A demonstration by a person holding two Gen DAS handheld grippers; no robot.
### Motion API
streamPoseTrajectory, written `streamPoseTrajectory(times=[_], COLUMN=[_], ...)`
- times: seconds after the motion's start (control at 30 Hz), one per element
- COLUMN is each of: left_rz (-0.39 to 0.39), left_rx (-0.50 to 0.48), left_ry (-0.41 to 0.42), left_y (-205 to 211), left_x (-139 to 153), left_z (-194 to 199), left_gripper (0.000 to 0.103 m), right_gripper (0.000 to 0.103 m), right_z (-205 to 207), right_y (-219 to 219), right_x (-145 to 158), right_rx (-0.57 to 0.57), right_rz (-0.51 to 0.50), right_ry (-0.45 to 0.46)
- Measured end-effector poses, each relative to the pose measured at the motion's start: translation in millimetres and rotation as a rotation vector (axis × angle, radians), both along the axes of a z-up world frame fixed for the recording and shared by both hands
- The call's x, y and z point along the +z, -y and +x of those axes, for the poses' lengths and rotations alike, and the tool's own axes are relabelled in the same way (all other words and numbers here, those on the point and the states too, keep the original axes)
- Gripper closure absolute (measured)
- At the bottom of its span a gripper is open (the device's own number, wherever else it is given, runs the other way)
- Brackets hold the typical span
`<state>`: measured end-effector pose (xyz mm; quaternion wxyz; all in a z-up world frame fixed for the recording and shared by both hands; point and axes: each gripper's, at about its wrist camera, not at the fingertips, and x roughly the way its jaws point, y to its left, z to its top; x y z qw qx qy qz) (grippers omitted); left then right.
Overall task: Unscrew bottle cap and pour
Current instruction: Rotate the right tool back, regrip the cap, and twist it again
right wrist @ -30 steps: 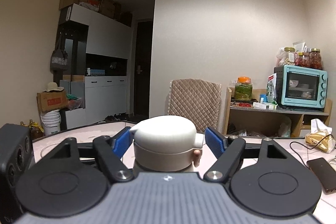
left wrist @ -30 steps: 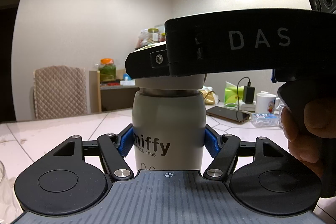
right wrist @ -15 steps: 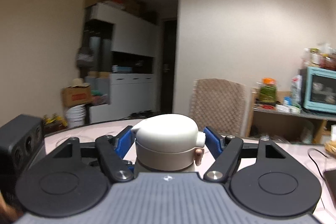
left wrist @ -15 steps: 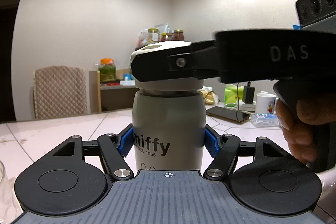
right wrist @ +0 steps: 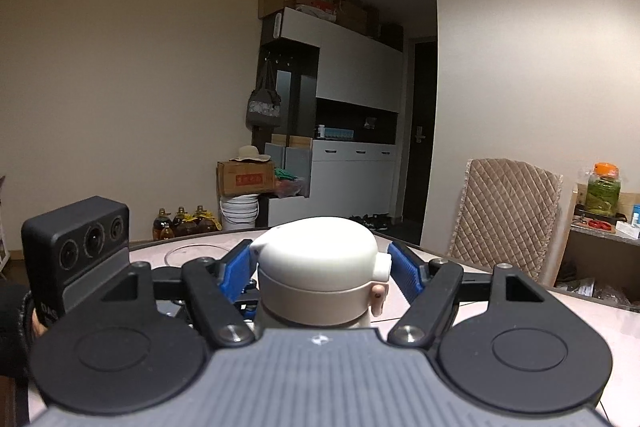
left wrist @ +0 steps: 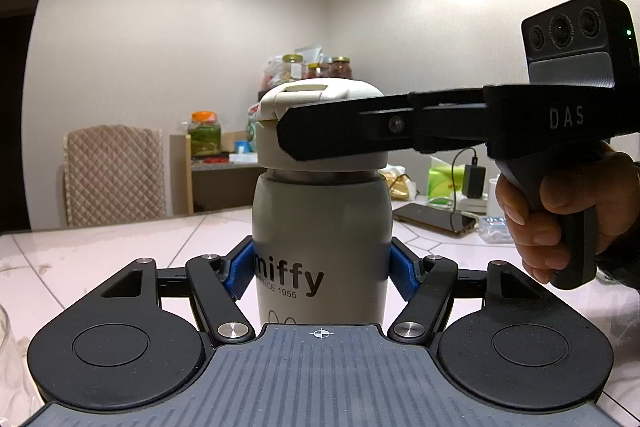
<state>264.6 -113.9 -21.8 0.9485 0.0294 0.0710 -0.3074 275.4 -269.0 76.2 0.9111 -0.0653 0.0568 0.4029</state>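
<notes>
Swinging round the bottle (left wrist: pixel 322 247), the right gripper (right wrist: pixel 320 269) now reaches in from its right side, clamped on the cap (right wrist: pixel 320 259); the left gripper (left wrist: pixel 322 273) pinches the upright bottle's body on the table (left wrist: pixel 120 243).

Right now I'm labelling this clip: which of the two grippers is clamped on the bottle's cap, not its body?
The right gripper: its blue pads flank the white cap, while the left gripper clamps the miffy bottle lower down.

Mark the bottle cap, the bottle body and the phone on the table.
bottle cap (right wrist: pixel 320 247): right wrist view, domed top.
bottle body (left wrist: pixel 320 223): left wrist view, wall above the lettering.
phone (left wrist: pixel 434 218): left wrist view, dark screen.
</notes>
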Motion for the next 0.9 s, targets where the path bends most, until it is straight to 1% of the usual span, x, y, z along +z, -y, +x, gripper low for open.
streamPoseTrajectory(times=[0.03, 0.1, 0.2, 0.33, 0.37, 0.43, 0.5, 0.6, 0.73, 0.8, 0.9], left_rz=[0.000, -0.001, -0.001, 0.000, -0.001, -0.002, -0.002, -0.002, -0.004, -0.004, -0.004], left_rx=[0.000, 0.000, -0.002, -0.002, -0.002, -0.001, 0.000, 0.000, 0.001, 0.000, 0.002], left_ry=[0.000, 0.000, 0.001, 0.001, 0.001, 0.002, 0.002, 0.002, 0.001, 0.001, 0.000], left_y=[-2, 2, 1, 1, 2, -1, -1, 4, -1, -2, 1], left_x=[-1, 0, 0, 2, 2, -2, -3, -2, -5, -7, -6], left_z=[0, -2, 0, -5, -7, -12, -16, -20, -12, -4, -4], left_gripper=[0.031, 0.031, 0.031, 0.031, 0.031, 0.031, 0.031, 0.031, 0.031, 0.031, 0.031], right_gripper=[0.027, 0.018, 0.013, 0.013, 0.013, 0.013, 0.013, 0.014, 0.015, 0.018, 0.020], right_z=[-1, -6, -15, -32, -33, -40, -40, -36, -30, -28, -28], right_y=[0, -2, -3, -17, -18, -27, -32, -40, -43, -45, -48], right_x=[1, 2, 5, 6, 5, 3, 1, -1, -6, -7, -10], right_rx=[-0.010, -0.051, -0.099, -0.229, -0.242, -0.312, -0.346, -0.380, -0.406, -0.423, -0.445], right_rz=[0.002, 0.017, 0.056, 0.053, 0.051, 0.044, 0.048, 0.049, 0.051, 0.056, 0.048], right_ry=[-0.002, -0.004, -0.009, 0.030, 0.037, 0.066, 0.062, 0.047, 0.031, 0.024, 0.029])
